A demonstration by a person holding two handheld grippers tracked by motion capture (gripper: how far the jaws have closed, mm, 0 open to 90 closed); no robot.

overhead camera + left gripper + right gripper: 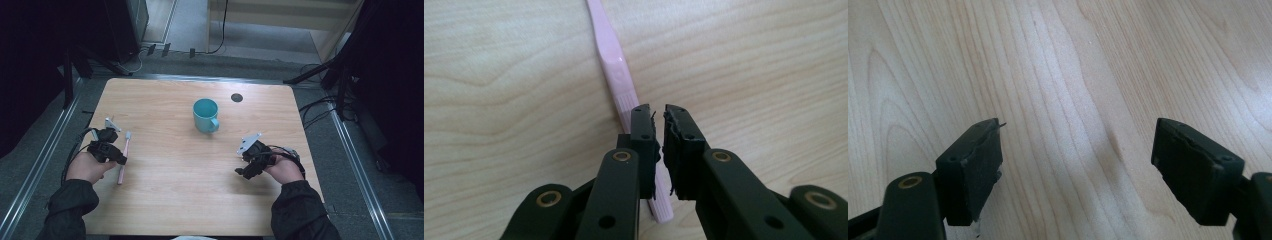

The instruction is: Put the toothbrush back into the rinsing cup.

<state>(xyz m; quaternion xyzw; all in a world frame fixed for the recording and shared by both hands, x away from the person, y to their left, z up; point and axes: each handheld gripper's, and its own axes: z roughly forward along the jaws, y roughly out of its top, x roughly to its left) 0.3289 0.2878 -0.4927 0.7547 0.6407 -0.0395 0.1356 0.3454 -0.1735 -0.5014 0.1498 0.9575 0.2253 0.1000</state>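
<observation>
A pale pink toothbrush (pixel 123 157) lies flat on the wooden table's left side, head pointing away

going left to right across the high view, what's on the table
left gripper → pink toothbrush → teal mug → dark round spot on the table → right gripper

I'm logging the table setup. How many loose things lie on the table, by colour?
Pink: 1, the toothbrush
Teal: 1, the mug
Total: 2
</observation>
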